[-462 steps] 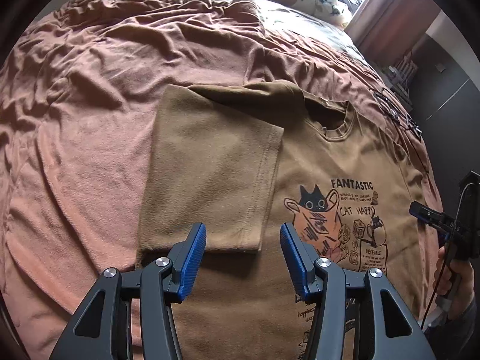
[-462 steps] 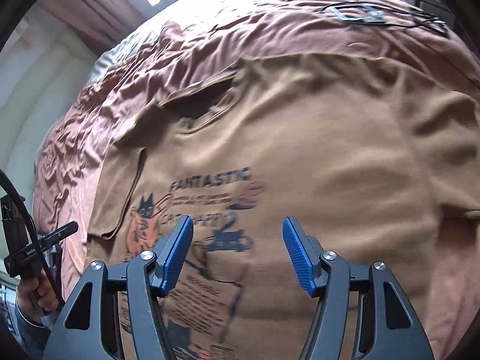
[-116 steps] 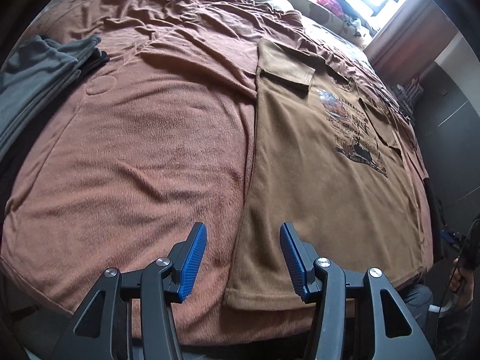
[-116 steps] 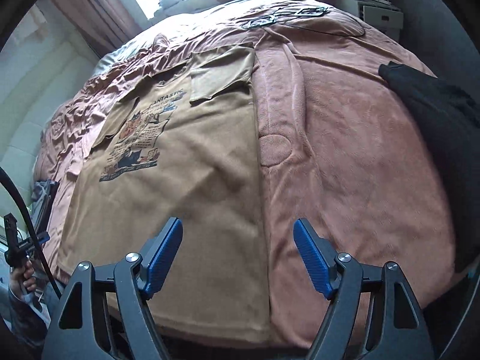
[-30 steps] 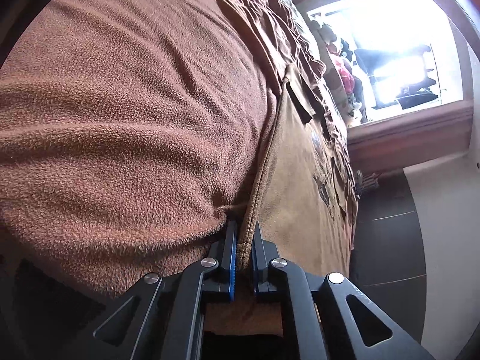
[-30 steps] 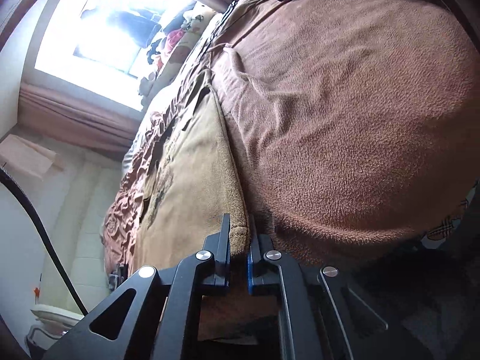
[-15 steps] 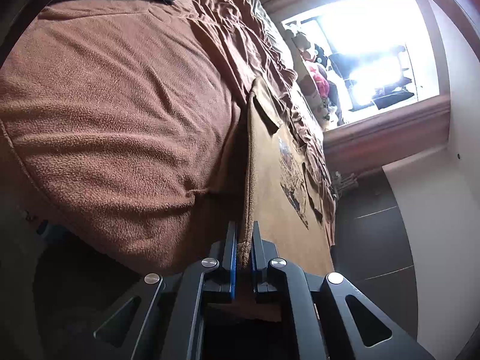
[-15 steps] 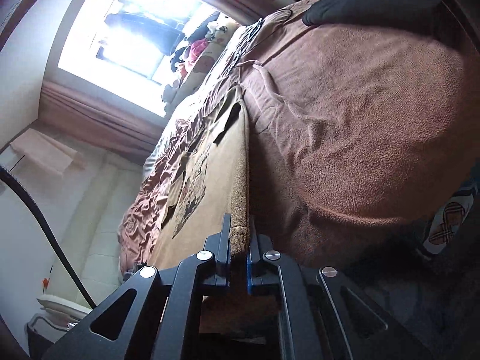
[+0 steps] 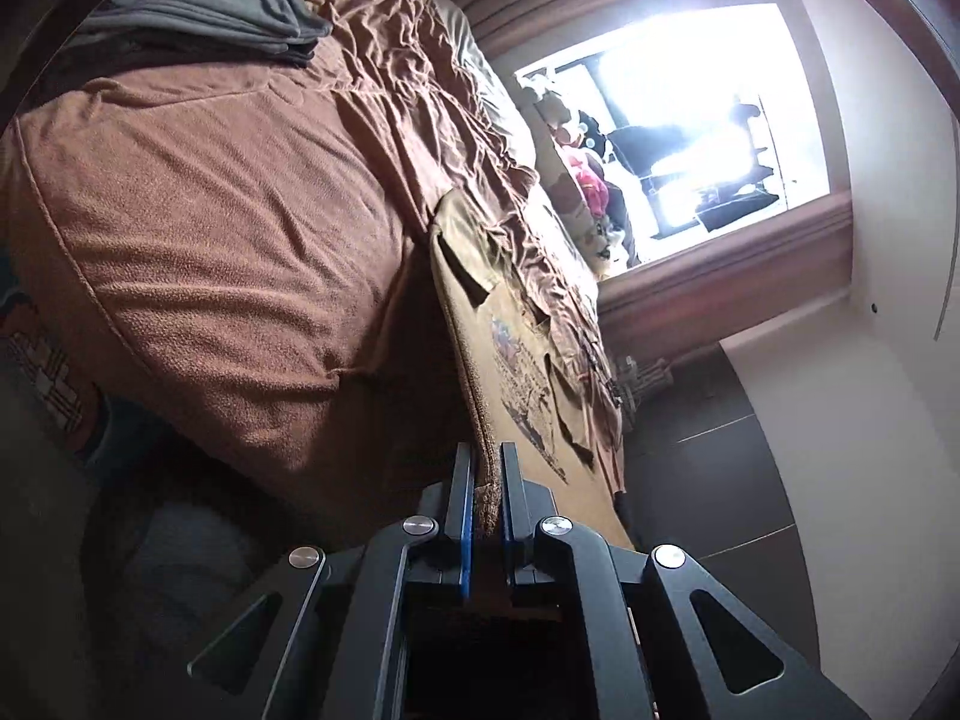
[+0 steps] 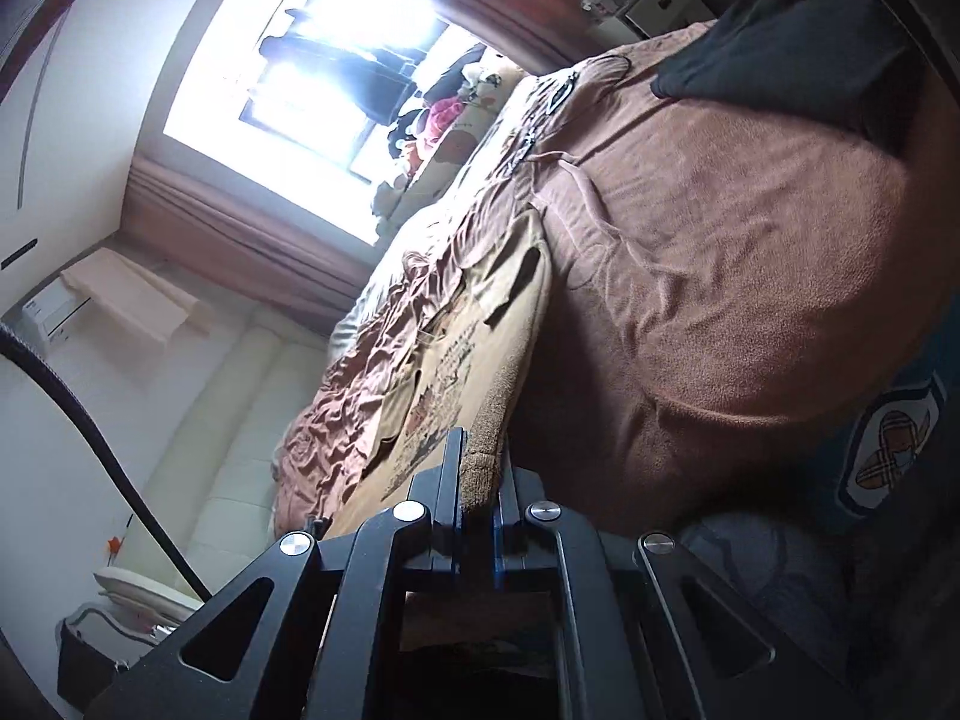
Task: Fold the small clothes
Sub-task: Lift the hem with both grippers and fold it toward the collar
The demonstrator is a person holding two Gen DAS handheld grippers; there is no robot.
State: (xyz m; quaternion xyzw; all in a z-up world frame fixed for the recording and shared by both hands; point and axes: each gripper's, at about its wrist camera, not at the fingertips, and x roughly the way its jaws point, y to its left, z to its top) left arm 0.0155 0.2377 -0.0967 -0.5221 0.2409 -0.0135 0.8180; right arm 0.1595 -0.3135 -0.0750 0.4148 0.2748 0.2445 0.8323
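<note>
Left wrist view: left gripper (image 9: 483,480) has its jaws pressed together on the hem corner of the tan T-shirt (image 9: 480,324), fabric pinched between the blue pads (image 9: 463,516). Shirt runs away from the gripper toward the window (image 9: 678,120), print side up, sleeve already folded inward near the far end. It lies on the brown blanket (image 9: 228,228) that covers the bed. The near hem looks lifted off the blanket; the dark gap under the edge suggests that. Corner grip makes sense: holding the very corner keeps the hem taut so the bottom can be carried over toward the collar. Grey folded clothes (image 9: 210,6) sit stacked at top left, well apart from the shirt, probably the done pile.

Right wrist view: right gripper (image 10: 480,468) likewise clamped shut on the other hem corner of the same tan T-shirt (image 10: 480,324), a thick roll of fabric showing between the pads. Shirt stretches off toward the window (image 10: 312,60), cat print visible mid-body. Black garment (image 10: 792,42) lies on the blanket at upper right, well apart from the shirt. Both corners held at once keeps the hem straight, so the fold should land square; likely next step is the bottom-to-top fold. Risk: thin pinch on one corner slipping and skewing the edge.
</note>
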